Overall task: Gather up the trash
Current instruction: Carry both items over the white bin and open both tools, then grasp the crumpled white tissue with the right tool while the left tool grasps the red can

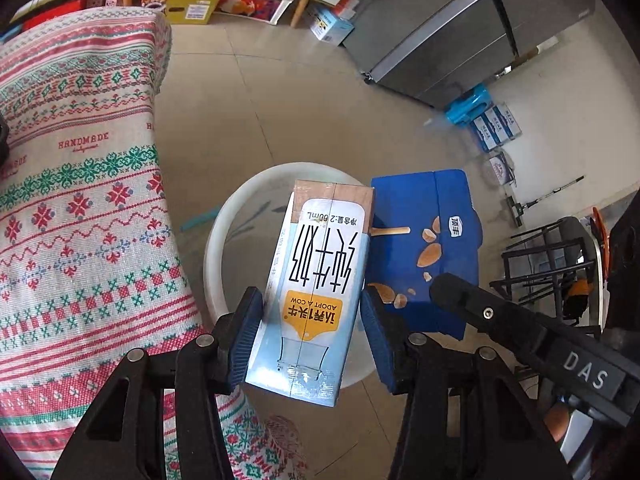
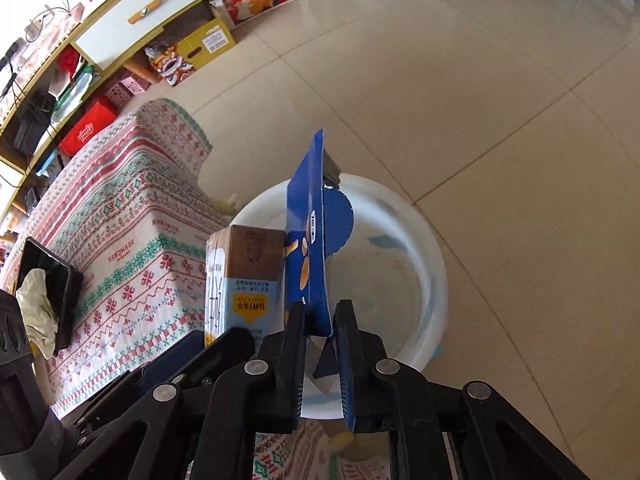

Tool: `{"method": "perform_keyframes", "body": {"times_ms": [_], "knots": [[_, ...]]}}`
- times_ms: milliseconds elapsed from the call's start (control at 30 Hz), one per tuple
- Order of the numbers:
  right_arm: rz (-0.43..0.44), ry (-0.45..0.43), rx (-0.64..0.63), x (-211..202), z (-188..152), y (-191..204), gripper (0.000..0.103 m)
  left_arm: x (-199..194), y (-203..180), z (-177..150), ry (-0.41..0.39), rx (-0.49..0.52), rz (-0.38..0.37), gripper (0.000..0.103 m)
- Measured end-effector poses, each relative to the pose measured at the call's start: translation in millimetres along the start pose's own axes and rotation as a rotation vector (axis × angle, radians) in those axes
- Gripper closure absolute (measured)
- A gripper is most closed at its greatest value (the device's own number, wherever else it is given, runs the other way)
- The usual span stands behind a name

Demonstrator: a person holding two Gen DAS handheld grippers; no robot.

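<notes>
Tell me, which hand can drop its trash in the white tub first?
Probably the right. Its gripper holds the flattened blue box right above the white tub. The left gripper holds the milk carton nearer the tub's rim, beside the patterned cloth.

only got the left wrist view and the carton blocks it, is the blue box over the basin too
observer: yes, the blue box stands edge-on between the right gripper's fingers, above the white basin.
operator: anything left on the table
observer: a black tray with a crumpled tissue in it sits on the patterned cloth.
operator: is the box gripped tight
observer: cannot tell; it lies against one finger, and there seems to be a thin gap at the other.
</notes>
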State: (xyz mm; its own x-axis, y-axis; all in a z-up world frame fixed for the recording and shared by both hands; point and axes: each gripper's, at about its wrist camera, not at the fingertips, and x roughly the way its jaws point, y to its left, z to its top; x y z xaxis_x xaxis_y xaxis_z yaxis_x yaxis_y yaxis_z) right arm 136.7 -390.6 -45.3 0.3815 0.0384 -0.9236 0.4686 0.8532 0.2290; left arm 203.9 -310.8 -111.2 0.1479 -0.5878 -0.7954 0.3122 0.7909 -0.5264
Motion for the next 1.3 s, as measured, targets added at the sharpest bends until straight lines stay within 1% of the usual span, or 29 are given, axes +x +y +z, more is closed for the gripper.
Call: {"method": "perform_keyframes", "body": {"times_ms": [67,100,133,200,267,367,567,633,700,767,833,900,967,1033,1100,1200,1300], "knots": [[-0.011,-0.006,0.008,-2.1,0.9,-0.4,0.085,3.9,-1.4,3.3,-0.017,-0.010,-0.003,0.049],[-0.017,-0.011,0.014,-3.0,1.6,-0.7,0.082,4.9,-2.3,3.8,-0.021,-0.010,-0.008,0.048],[-0.019,-0.015,0.021,-4.0,2.2,-2.2,0.078,5.5,-3.4,5.1,-0.019,-0.007,-0.009,0.046],[-0.018,-0.019,0.038,-4.8,2.4,-5.0,0.069,6.7,-4.6,11.0,-0.029,0.001,0.005,0.040],[-0.013,-0.024,0.046,-7.0,2.5,-7.4,0.069,1.6,-1.1,11.4,-0.046,0.005,0.021,0.038],[0.004,-0.039,0.063,-10.8,3.8,-10.1,0.069,-10.2,3.2,6.6,-0.071,0.013,0.023,0.038],[0.018,-0.062,0.059,-14.6,5.3,-2.5,0.064,-48.8,31.0,-11.6,-0.116,0.016,0.087,0.038],[0.014,-0.067,0.046,-14.4,5.3,3.8,0.057,-66.3,46.0,-16.9,-0.136,0.000,0.103,0.038],[0.018,-0.066,0.023,-13.4,4.6,11.9,0.053,-85.4,60.9,-22.0,-0.152,-0.012,0.131,0.038],[0.027,-0.064,-0.005,-12.2,3.4,20.7,0.052,-103.1,75.5,-26.8,-0.165,-0.016,0.162,0.039],[0.034,-0.063,-0.031,-11.2,1.6,30.2,0.048,-122.9,94.6,-31.3,-0.180,-0.033,0.194,0.039],[0.048,-0.065,-0.060,-10.6,-0.7,40.7,0.044,-142.5,116.7,-33.6,-0.191,-0.065,0.217,0.039],[0.058,-0.068,-0.092,-10.1,-3.7,52.0,0.039,-167.6,139.8,-44.9,-0.204,-0.097,0.242,0.039],[0.069,-0.066,-0.115,-8.6,-6.7,62.4,0.033,-187.8,164.3,-47.1,-0.217,-0.131,0.281,0.039],[0.094,-0.051,-0.122,-4.3,-7.2,69.9,0.032,-208.8,188.6,-47.9,-0.233,-0.177,0.307,0.039],[0.137,-0.017,-0.120,4.9,-8.4,79.7,0.031,-241.6,222.2,-47.6,-0.274,-0.254,0.311,0.039],[0.189,0.018,-0.122,13.4,-10.4,91.7,0.031,-280.2,254.2,-54.6,-0.319,-0.329,0.323,0.038]]}}
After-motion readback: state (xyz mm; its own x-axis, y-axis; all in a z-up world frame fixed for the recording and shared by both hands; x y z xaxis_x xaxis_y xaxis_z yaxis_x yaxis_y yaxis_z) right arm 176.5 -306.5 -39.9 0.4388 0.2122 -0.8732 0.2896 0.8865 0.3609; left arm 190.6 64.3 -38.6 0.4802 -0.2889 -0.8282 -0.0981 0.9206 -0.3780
